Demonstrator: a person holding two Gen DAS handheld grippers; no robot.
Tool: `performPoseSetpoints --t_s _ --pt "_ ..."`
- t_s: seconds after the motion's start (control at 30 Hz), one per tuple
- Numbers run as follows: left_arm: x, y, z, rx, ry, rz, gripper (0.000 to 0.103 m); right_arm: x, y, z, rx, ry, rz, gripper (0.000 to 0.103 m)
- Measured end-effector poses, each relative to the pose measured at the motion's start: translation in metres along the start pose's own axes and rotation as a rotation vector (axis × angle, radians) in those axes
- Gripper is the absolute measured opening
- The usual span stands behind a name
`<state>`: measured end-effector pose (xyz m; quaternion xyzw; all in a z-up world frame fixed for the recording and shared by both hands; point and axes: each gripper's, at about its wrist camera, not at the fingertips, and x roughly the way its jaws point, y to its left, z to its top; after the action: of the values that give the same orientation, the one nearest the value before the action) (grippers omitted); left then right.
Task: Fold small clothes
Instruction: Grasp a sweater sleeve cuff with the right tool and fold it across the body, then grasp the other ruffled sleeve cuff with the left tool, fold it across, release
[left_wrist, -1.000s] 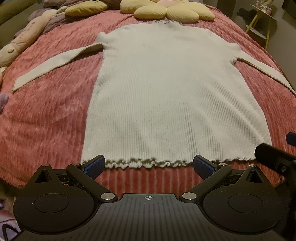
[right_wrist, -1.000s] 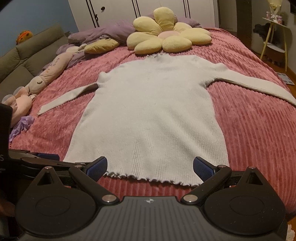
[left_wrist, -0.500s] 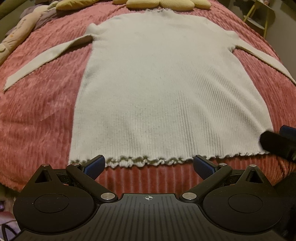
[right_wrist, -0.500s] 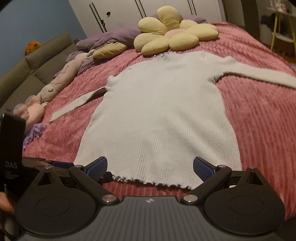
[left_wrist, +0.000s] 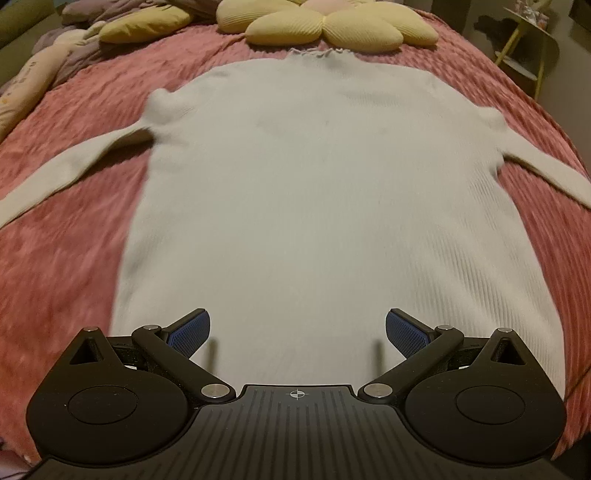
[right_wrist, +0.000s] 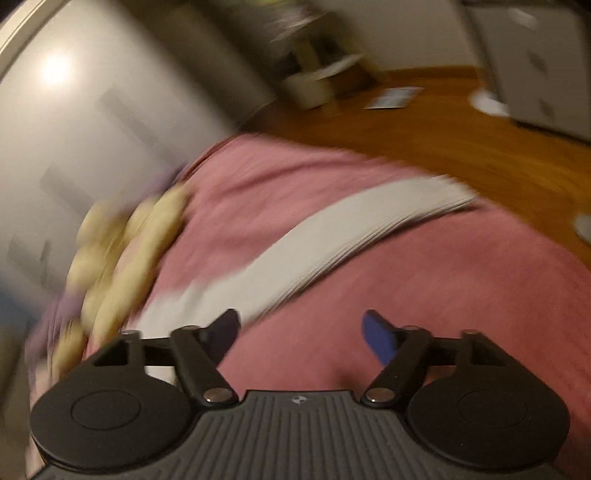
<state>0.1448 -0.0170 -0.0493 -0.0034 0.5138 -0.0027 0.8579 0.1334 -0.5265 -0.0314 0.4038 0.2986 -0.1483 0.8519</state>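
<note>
A cream ribbed long-sleeved sweater (left_wrist: 314, 192) lies flat on the pink bedspread (left_wrist: 62, 258), collar at the far end, sleeves spread out to both sides. My left gripper (left_wrist: 297, 332) is open and empty, low over the sweater's lower body, its hem hidden beneath. The right wrist view is blurred: my right gripper (right_wrist: 301, 332) is open and empty over the bedspread (right_wrist: 424, 295), facing the sweater's right sleeve (right_wrist: 332, 236), which runs from near the left fingertip to the bed's far edge.
A yellow flower-shaped cushion (left_wrist: 325, 22) lies just beyond the collar, with other pillows (left_wrist: 144, 24) at the far left. A yellow side table (left_wrist: 528, 44) stands off the right side. In the right wrist view a wooden floor (right_wrist: 443, 129) lies beyond the bed edge.
The left gripper has moved forward over the hem onto the sweater's body. The right gripper has swung sharply to the right, now facing the right sleeve and the floor. Both stay open.
</note>
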Motion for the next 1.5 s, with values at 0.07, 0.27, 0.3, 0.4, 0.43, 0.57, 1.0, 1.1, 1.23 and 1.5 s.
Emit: performPoseSetpoints --t_s 0.07,0.27,0.3,0.4,0.43,0.57,1.0,1.1,1.23,1.5 --pt "0.011 -0.005 0.009 -0.014 0.003 -0.002 0.103 0.017 -0.027 0.019 0.132 -0.026 -0.013 0.05" --pt "0.027 -0.014 0.015 -0.015 -0.022 -0.018 0.103 0.053 -0.079 0.034 0.353 -0.054 -0.007 0.038" --pt "0.029 -0.015 0.014 -0.004 -0.023 -0.025 0.103 0.057 -0.084 0.035 0.376 -0.065 0.005 0.036" --pt "0.036 -0.014 0.014 0.001 0.015 -0.036 0.103 0.067 -0.094 0.042 0.429 -0.087 0.024 0.025" --pt "0.039 -0.013 0.013 0.0 0.025 -0.037 0.103 0.072 -0.098 0.045 0.439 -0.093 0.025 0.023" --pt "0.045 -0.009 0.016 -0.008 0.046 -0.051 0.103 0.082 -0.087 0.052 0.354 -0.087 -0.038 0.007" --pt "0.024 0.012 0.068 -0.119 -0.102 -0.257 0.103 0.068 0.181 -0.046 -0.639 -0.111 0.264 0.007" --pt "0.026 0.008 0.097 -0.137 -0.133 -0.348 0.103 0.084 0.208 -0.091 -0.716 0.04 0.324 0.024" --pt "0.057 -0.009 0.135 -0.179 -0.087 -0.497 0.103 0.093 0.178 -0.107 -0.597 0.096 0.268 0.034" --pt "0.135 -0.055 0.16 -0.245 0.091 -0.622 0.081 0.07 0.077 -0.096 -0.353 0.114 0.171 0.035"
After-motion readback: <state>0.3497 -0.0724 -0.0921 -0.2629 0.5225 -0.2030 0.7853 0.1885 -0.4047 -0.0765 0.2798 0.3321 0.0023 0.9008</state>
